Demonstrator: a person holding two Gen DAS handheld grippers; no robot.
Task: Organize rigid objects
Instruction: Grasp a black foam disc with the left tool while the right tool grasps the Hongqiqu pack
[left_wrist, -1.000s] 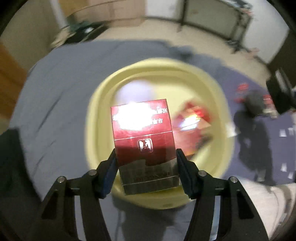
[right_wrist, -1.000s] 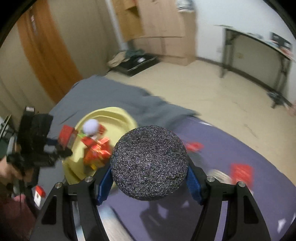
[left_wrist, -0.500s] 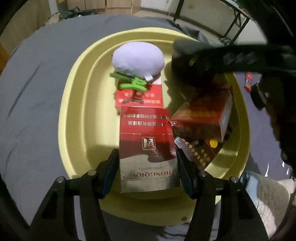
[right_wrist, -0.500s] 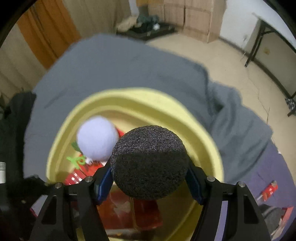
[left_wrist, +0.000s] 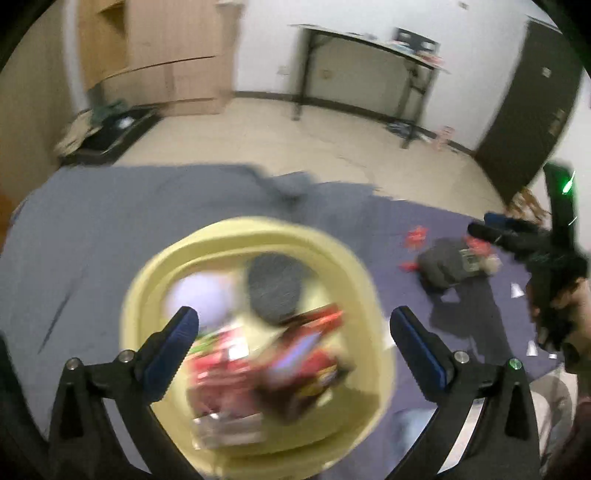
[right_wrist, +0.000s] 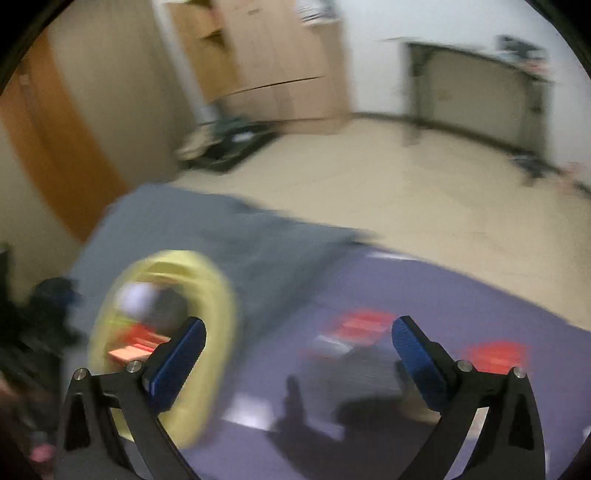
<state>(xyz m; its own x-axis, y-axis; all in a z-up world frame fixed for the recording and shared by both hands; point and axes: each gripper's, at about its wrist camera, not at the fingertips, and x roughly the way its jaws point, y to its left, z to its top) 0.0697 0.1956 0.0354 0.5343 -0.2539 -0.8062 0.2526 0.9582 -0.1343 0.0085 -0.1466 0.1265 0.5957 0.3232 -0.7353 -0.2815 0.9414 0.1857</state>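
Note:
A yellow basin (left_wrist: 373, 332) sits on the grey-purple cloth; it also shows in the right wrist view (right_wrist: 221, 295). It holds red cigarette packs (left_wrist: 295, 365), a black foam ball (left_wrist: 277, 288) and a pale lilac plush ball (left_wrist: 195, 295), all blurred. My left gripper (left_wrist: 293, 328) is open and empty above the basin. My right gripper (right_wrist: 297, 341) is open and empty over the cloth to the right of the basin; it also appears at the right edge of the left wrist view (left_wrist: 517, 240).
Red packs (right_wrist: 364, 321) (right_wrist: 496, 354) and a dark object (left_wrist: 447, 266) lie on the purple cloth (right_wrist: 406, 288) right of the basin. White paper scraps (left_wrist: 517, 291) are scattered there. Beyond the bed are beige floor, cardboard boxes (right_wrist: 280, 62) and a dark table (left_wrist: 369, 62).
Both grippers have opened: the left let go of its red pack and the right let go of the black foam ball, both now in the basin. Both have pulled back and up.

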